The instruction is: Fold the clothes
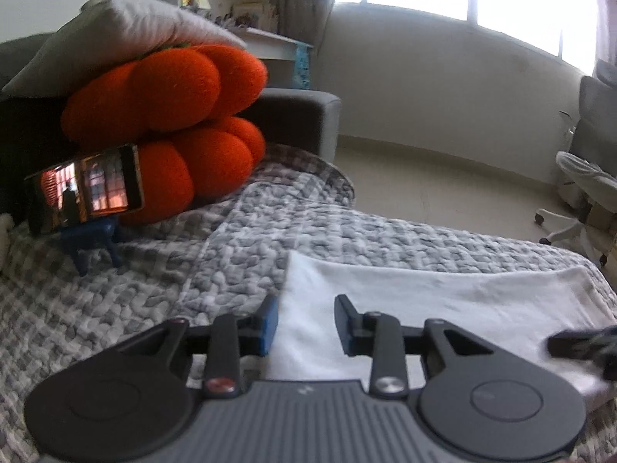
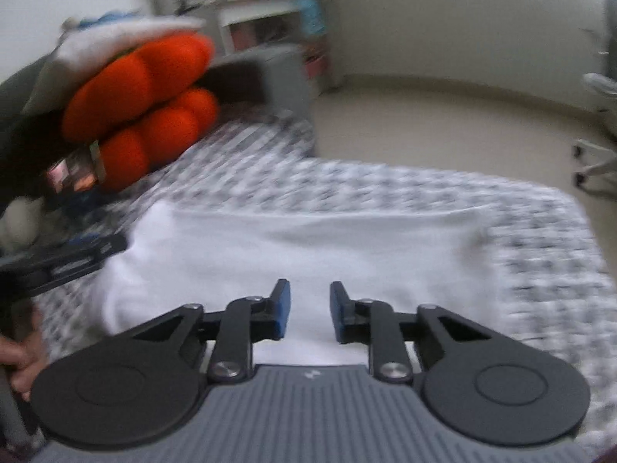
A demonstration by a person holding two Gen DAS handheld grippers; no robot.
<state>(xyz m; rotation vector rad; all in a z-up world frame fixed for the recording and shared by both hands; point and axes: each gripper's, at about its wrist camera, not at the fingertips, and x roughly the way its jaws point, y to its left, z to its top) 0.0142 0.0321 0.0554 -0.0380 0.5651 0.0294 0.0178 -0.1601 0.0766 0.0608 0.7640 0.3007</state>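
A white garment [image 1: 443, 301] lies folded flat on a grey-and-white checked quilt [image 1: 250, 231]. In the left wrist view my left gripper [image 1: 307, 308] hovers over the garment's left edge, its blue pads apart with nothing pinched between them. A dark blurred tip of my right gripper [image 1: 582, 343] shows at the garment's right. The right wrist view is blurred. There my right gripper [image 2: 310, 293] stands over the near middle of the white garment [image 2: 308, 239], with a narrow gap between its pads and no cloth caught. My left gripper [image 2: 65, 262] is at the garment's left corner.
Two orange pumpkin cushions [image 1: 166, 88] are stacked under a grey pillow [image 1: 115, 27] at the back left. In front of them a phone [image 1: 88, 193] sits on a blue stand [image 1: 96, 239]. A person's hand [image 2: 19, 359] shows at the left. The quilt's far edge drops to the floor [image 1: 443, 177], with a white office chair [image 1: 578, 193] beyond.
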